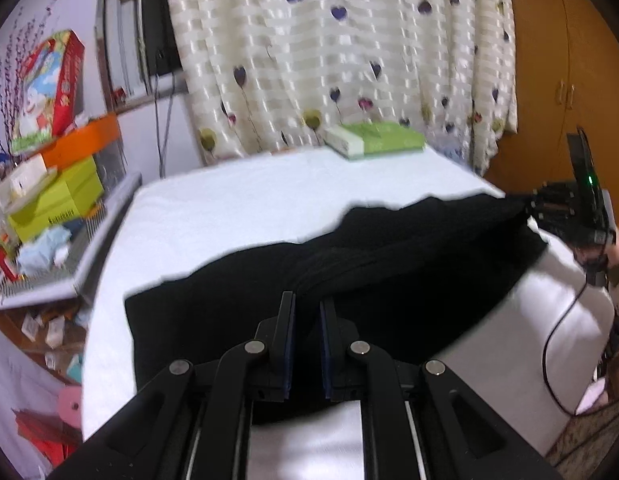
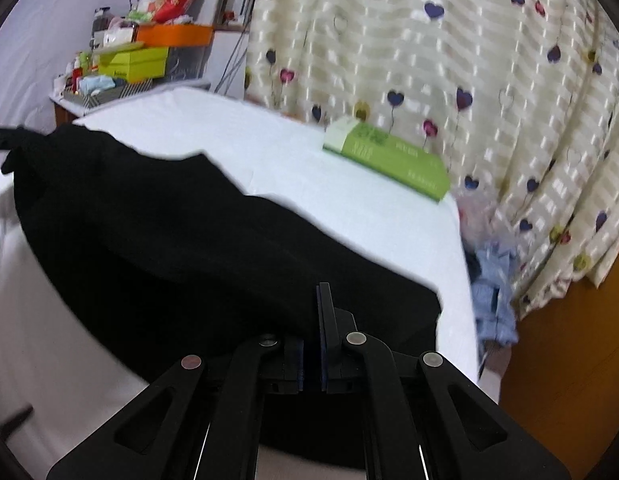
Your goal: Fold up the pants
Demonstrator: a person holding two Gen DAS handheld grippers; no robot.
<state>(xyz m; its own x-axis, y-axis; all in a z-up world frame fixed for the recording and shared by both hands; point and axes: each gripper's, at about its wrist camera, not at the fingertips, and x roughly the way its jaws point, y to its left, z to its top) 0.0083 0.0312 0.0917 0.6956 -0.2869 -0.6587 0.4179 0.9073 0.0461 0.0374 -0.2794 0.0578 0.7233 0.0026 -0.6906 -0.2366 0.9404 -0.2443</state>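
Two grippers, one pair of black pants, and most of the folding left to do, as I judge it. Biggest thing first: the bed (image 1: 237, 208), covered in a white sheet, with the flowered curtain (image 1: 329, 52) hanging behind its far edge and a wooden wardrobe (image 1: 565, 60) past its right side. Across the near half of the bed lie the black pants (image 1: 349, 272), stretched crosswise from my left side to my right in one long band, their far edge wavy and a little bunched. They look doubled lengthwise already, though the dark cloth hides the layers, so I cannot be sure. A green and white box (image 1: 373, 140) sits at the far edge of the bed, well apart from the pants, and a cluttered side table (image 1: 57, 208) stands off the left edge.

My left gripper (image 1: 307, 308) has its jaws nearly together, pinching a ridge of the black cloth near the left end of the band. My right gripper (image 2: 315, 304) is likewise closed down on the cloth at the right end; from the left wrist view I can see it out at the far right, the fabric drawn up to a point at its tips.

With both ends held, what remains is bringing one end over the other, then perhaps halving it once more and flattening it, keeping the edges lined up so the soft cloth does not slip or bunch
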